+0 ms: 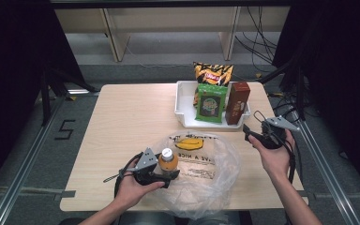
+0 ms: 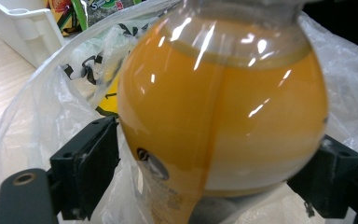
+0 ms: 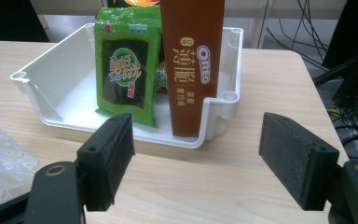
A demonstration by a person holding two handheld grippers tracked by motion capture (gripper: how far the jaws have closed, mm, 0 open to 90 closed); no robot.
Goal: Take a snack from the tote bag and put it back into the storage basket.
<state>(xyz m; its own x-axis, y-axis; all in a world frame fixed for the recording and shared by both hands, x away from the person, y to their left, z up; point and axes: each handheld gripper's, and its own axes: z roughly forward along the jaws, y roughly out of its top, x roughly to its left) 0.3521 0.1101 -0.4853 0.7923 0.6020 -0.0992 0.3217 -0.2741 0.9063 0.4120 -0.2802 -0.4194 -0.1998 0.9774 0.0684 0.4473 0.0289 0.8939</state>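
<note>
2 grippers I am running: left gripper (image 1: 161, 174) is clamping the orange juice bottle (image 1: 168, 161) over the clear plastic bag (image 1: 211, 173); right gripper (image 1: 255, 133) is hovering, jaws spread, before the white tray (image 3: 51, 74).

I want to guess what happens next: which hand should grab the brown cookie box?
Right. The right gripper is open and faces the brown cookie box in the white tray; the left gripper holds the juice bottle.

Both forearms enter the high view from 6 o'clock, one gripper per hand.
Left gripper (image 1: 168, 176) sits at 7 o'clock, jaws pointing toward 3 o'clock and clamped on a load. Right gripper (image 1: 249, 133) sits at 4 o'clock, jaws spread wide apart, pointing toward 10 o'clock.
</note>
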